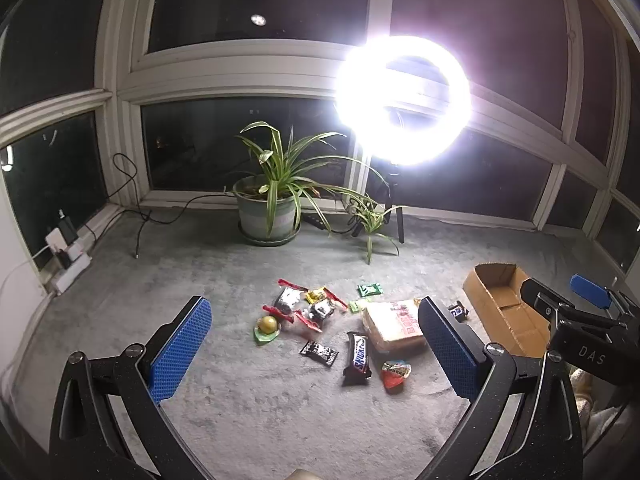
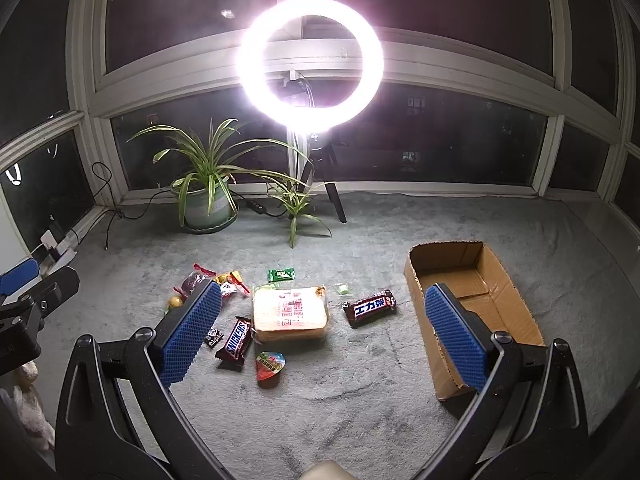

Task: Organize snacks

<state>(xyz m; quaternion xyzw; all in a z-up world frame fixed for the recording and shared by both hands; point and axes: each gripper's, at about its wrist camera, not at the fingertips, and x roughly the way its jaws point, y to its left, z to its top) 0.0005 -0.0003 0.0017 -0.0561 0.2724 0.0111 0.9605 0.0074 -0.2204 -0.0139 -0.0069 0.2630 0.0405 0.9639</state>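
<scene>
Several snacks lie scattered on the grey carpet. A bagged bread loaf [image 2: 291, 313] [image 1: 394, 325] is in the middle, with a Snickers bar [image 2: 236, 338] [image 1: 357, 353] to its left and a second chocolate bar [image 2: 370, 307] to its right. A small triangular packet [image 2: 269, 368] [image 1: 395, 373] lies in front. A cluster of small candy packets [image 1: 306, 308] and a yellow-green jelly cup [image 1: 267, 326] lie further left. An open cardboard box [image 2: 476, 304] [image 1: 506, 308] stands at the right and looks empty. My left gripper [image 1: 316, 340] and my right gripper [image 2: 324, 328] are both open, empty, above the carpet.
A potted spider plant [image 2: 206, 196] and a smaller plant [image 2: 296, 204] stand by the window. A bright ring light on a tripod [image 2: 310, 58] is behind the snacks. A power strip with cables [image 1: 66, 258] lies at the left wall.
</scene>
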